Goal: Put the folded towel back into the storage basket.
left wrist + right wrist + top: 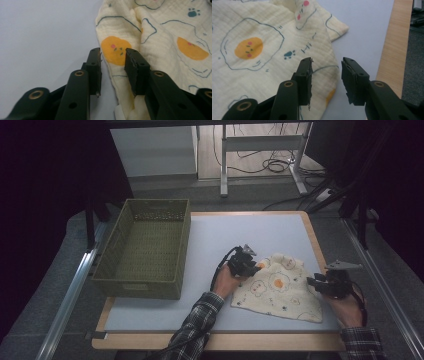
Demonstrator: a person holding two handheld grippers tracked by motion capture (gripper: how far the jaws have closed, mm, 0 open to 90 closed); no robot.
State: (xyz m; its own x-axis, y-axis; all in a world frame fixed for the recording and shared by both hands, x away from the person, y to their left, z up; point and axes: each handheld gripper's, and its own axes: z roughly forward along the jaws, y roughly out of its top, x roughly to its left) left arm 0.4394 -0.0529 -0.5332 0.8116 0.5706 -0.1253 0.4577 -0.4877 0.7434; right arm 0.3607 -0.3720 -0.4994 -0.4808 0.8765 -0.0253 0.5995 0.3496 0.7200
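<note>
My basket [142, 251] sits bare on the desk [200, 312]; both claws, left [248, 265] and right [320, 283], gape apart at the cloth [280, 290] edges.

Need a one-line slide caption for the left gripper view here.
Left gripper, jaws open, straddling the edge of a cream fried-egg-print cloth on a pale table mat.

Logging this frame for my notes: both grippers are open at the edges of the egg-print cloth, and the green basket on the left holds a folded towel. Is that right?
Not quite. The green basket is empty; the high view shows its bare woven floor. The rest holds: the left gripper and the right gripper are both open at the edges of the egg-print cloth.
</note>
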